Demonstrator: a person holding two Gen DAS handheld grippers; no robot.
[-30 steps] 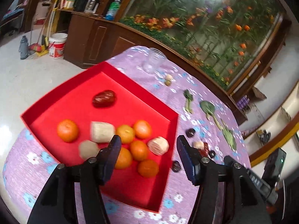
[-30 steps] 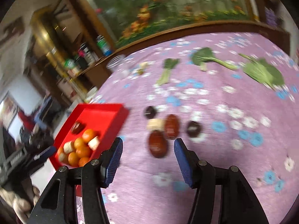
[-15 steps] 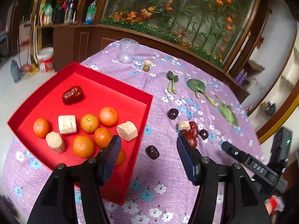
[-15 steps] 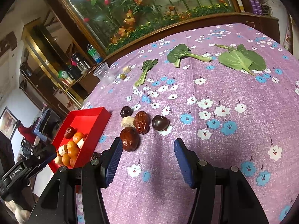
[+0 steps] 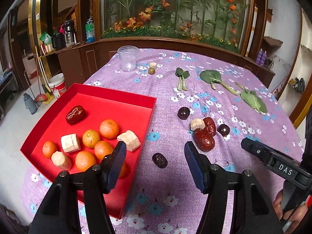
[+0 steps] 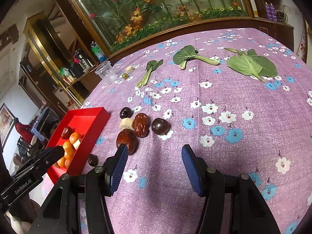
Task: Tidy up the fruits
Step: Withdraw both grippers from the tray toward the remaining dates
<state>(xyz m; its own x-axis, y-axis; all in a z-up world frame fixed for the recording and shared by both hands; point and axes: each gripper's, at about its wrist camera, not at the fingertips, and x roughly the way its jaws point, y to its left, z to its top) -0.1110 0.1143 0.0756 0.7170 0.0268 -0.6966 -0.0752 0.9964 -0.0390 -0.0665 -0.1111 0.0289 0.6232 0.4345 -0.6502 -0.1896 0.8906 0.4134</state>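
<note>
Left tool (image 5: 154, 152) jaws apart, holding nothing, low centre of frame over the red tray's (image 5: 150, 115) right edge and a small dark date (image 5: 159, 160) on the table (image 5: 167, 89). Right tool (image 6: 154, 156) also spread and unloaded, bare cloth ahead. Tray holds oranges (image 5: 109, 128), pale cubes (image 5: 70, 142), one red date (image 5: 75, 114). Loose fruit cluster (image 6: 136, 126) mid-frame; greens (image 6: 251, 64) upper right; plastic cup (image 5: 127, 61) at the far edge.

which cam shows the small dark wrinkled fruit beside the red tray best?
Left wrist: the small dark wrinkled fruit lies unobstructed between the open fingers, next to the red tray. Right wrist shows it small, at the tray's edge.
</note>
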